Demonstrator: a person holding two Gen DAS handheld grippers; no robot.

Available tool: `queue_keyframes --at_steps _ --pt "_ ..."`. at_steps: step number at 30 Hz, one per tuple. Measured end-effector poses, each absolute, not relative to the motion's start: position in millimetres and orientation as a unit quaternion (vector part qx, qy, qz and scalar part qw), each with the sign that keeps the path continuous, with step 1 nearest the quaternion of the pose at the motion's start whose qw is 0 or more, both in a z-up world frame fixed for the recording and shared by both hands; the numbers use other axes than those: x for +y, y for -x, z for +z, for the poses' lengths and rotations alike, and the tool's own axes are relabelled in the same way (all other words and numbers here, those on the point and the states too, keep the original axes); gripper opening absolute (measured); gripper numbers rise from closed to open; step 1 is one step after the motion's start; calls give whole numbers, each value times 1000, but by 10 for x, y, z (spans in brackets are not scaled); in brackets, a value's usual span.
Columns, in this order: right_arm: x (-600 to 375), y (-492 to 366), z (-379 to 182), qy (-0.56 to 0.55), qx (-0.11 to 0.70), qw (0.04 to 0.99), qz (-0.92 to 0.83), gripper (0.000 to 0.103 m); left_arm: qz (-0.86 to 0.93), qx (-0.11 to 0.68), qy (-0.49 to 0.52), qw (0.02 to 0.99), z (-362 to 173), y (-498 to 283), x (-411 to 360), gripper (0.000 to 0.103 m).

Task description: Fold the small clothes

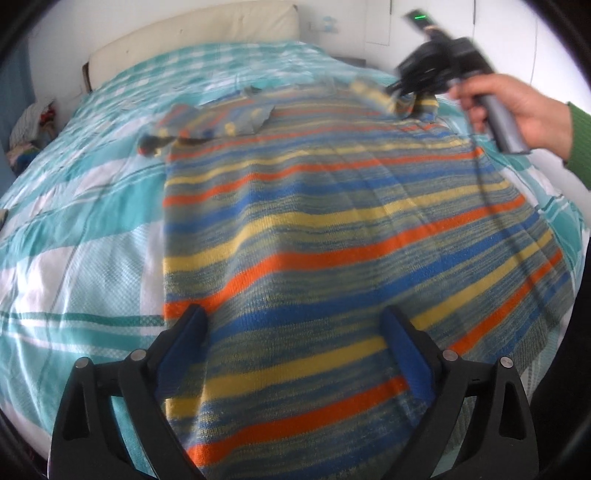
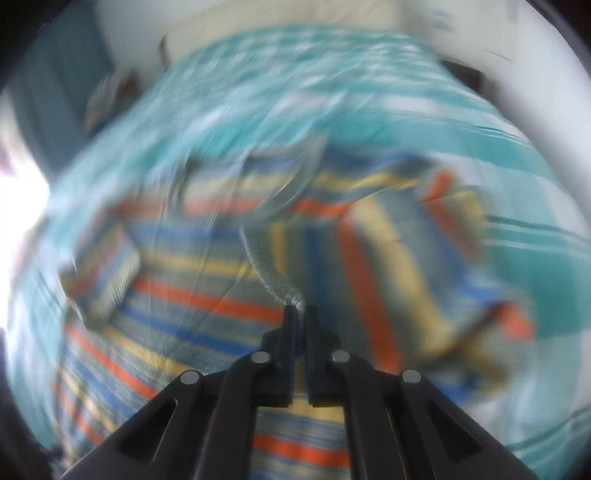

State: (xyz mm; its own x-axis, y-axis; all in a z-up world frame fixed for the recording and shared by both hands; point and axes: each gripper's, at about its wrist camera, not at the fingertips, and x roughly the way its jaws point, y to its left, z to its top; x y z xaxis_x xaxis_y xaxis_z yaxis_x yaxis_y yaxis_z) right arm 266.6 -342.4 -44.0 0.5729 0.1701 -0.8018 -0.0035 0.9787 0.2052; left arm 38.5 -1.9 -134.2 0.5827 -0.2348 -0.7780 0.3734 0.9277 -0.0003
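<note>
A knitted sweater (image 1: 332,206) with blue, yellow, orange and grey stripes lies spread on the bed. My left gripper (image 1: 293,314) hovers over its near part, open, with nothing between the blue pads (image 1: 406,350). Seen from the left wrist, a hand in a green sleeve (image 1: 532,110) holds my right gripper (image 1: 397,96) at the sweater's far right corner. The right wrist view is blurred. There my right gripper (image 2: 300,314) is shut on a grey ribbed edge (image 2: 269,280) of the sweater (image 2: 207,295). A sleeve or folded part (image 2: 388,266) lies to the right of it.
The bed is covered by a turquoise and white striped spread (image 1: 81,229). A cream headboard cushion (image 1: 207,33) and a white wall stand behind. A pile of clothes (image 1: 29,125) lies off the bed's far left. A cable (image 1: 491,206) trails from the right gripper across the sweater.
</note>
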Motion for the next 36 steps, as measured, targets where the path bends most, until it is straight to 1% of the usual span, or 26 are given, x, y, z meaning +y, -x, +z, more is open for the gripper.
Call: queue_keyframes --at_steps 3,6,8,10,13,14,16,17,18,19,21,22,25,28,32,34,35,36 --pt "-4429 -2334 -144 -189 414 890 -7 4 -171 426 -77 885 -1347 -387 -20 97" --pt "-5255 -1925 -146 -241 404 879 -74 4 -168 426 -75 886 -1355 -401 -35 98" --pt "-5550 -1737 -274 -257 410 870 -96 4 -168 427 -70 886 -1361 -413 -38 99" --pt "-5721 -1595 -465 -295 413 858 -82 4 -169 427 -65 886 -1366 -427 -37 99" --pt "-5746 -1500 -682 -354 388 850 -29 7 -170 424 -62 887 -1375 -437 -34 100" --pt "-5740 -1492 -745 -374 380 846 -18 11 -171 422 -62 888 -1376 -428 -35 100" --pt "-5782 -1492 -842 -404 367 838 -10 27 -171 419 -61 889 -1378 -420 -32 100" --pt "-5794 -1495 -872 -415 360 835 -7 42 -171 418 -61 890 -1379 -414 -34 100" --pt "-5776 -1517 -906 -423 354 834 -5 44 -171 417 -61 891 -1379 -414 -35 100" --pt "-5755 -1557 -930 -424 361 831 -7 43 -170 416 -61 891 -1382 -415 -39 101" --pt "-5749 -1593 -909 -412 376 829 -43 4 -168 415 -63 892 -1386 -410 -48 101" --pt "-5783 -1562 -847 -408 369 833 -60 4 -168 414 -64 892 -1386 -403 -50 101" --pt "-5975 -1414 -621 -341 359 855 -152 3 -169 412 -65 893 -1390 -387 -44 101" --pt "-6108 -1381 -708 -333 389 843 -166 3 -167 413 -68 893 -1398 -390 -61 102" --pt "-5989 -1451 -760 -285 414 845 -181 3 -167 414 -69 892 -1401 -397 -64 102" --pt "-6060 -1431 -783 -315 407 840 -174 3 -167 414 -69 892 -1402 -398 -68 102" --pt "-6135 -1421 -796 -344 399 835 -162 5 -167 414 -70 892 -1405 -397 -68 102" --pt "-6210 -1370 -798 -381 385 828 -145 12 -167 413 -70 892 -1408 -395 -69 102"
